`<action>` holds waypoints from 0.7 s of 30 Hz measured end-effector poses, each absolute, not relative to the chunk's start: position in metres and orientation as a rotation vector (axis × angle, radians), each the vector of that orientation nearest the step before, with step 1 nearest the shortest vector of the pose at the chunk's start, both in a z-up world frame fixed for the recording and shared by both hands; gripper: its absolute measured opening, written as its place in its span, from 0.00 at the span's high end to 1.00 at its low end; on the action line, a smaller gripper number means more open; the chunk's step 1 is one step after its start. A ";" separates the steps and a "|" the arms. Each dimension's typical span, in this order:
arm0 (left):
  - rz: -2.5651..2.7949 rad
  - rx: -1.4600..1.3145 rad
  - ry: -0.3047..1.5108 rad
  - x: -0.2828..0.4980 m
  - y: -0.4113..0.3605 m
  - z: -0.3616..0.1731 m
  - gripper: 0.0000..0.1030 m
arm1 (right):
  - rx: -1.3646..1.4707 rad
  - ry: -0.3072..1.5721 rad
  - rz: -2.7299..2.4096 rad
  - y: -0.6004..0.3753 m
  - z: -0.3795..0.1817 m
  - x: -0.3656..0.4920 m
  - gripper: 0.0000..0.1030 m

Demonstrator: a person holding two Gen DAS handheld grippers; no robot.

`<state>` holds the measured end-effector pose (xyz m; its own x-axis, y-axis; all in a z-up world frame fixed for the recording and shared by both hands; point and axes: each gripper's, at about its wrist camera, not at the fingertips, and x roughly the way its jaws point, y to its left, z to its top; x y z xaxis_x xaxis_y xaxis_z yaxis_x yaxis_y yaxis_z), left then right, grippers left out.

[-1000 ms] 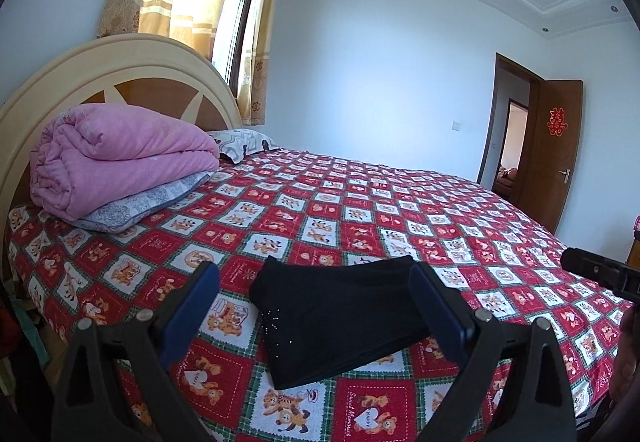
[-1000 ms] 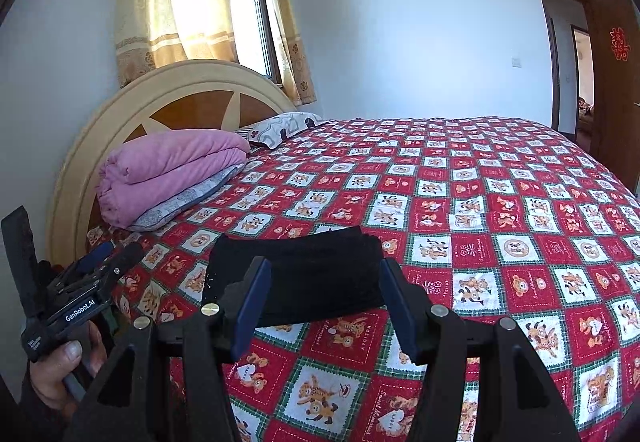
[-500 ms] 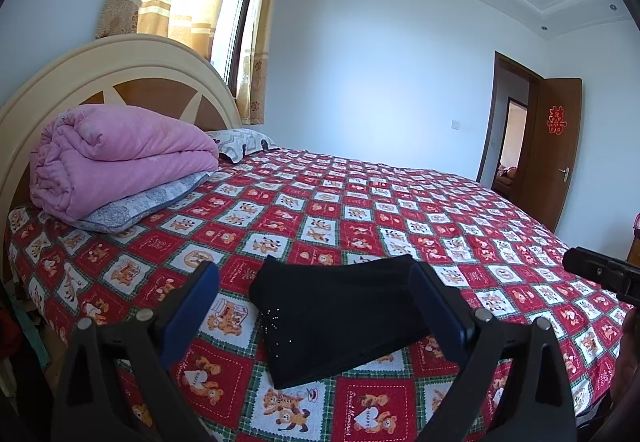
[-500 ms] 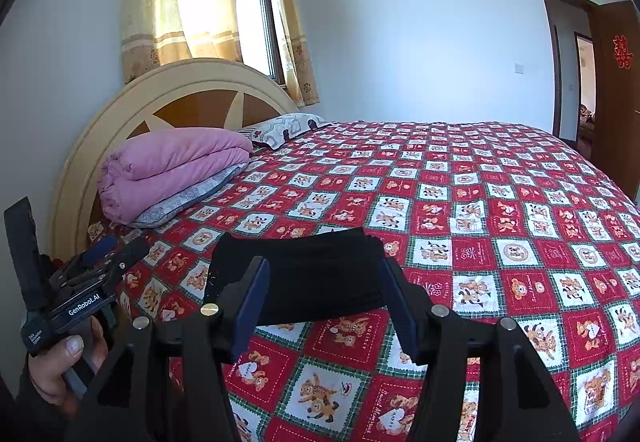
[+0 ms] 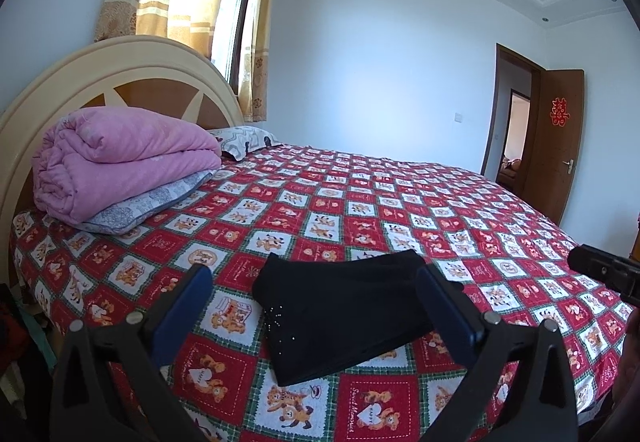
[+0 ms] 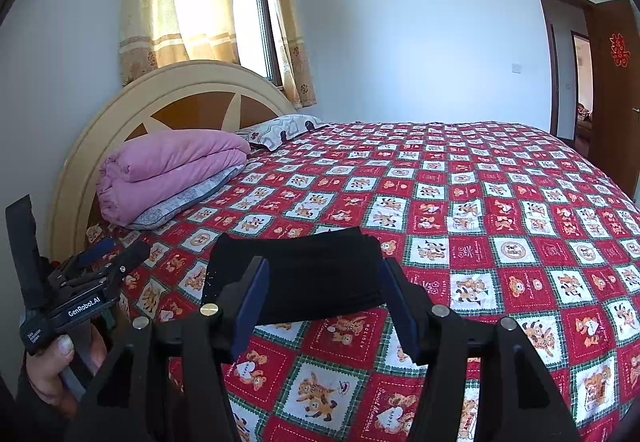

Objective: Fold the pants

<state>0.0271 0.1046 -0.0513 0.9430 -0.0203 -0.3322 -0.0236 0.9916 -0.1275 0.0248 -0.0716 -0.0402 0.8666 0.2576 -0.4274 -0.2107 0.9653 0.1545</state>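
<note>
While both tools hung above the near edge of the bed (image 5: 400, 178), almost nothing had changed over the last second: the black pants (image 5: 340, 314) lay in the same compact folded pile near that edge, untouched. The left hand-held gripper (image 5: 316, 316) stayed wide and empty, and the right hand-held gripper (image 6: 322, 306) too. I judged the folding finished, with only withdrawal remaining.
</note>
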 end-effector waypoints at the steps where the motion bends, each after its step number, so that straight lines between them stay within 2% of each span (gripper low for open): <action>1: 0.003 -0.134 0.336 0.026 0.105 -0.050 0.00 | 0.104 0.460 0.245 -0.072 -0.040 0.024 0.42; 21: 0.028 -0.159 0.322 0.024 0.110 -0.043 0.00 | 0.085 0.432 0.250 -0.064 -0.035 0.015 0.42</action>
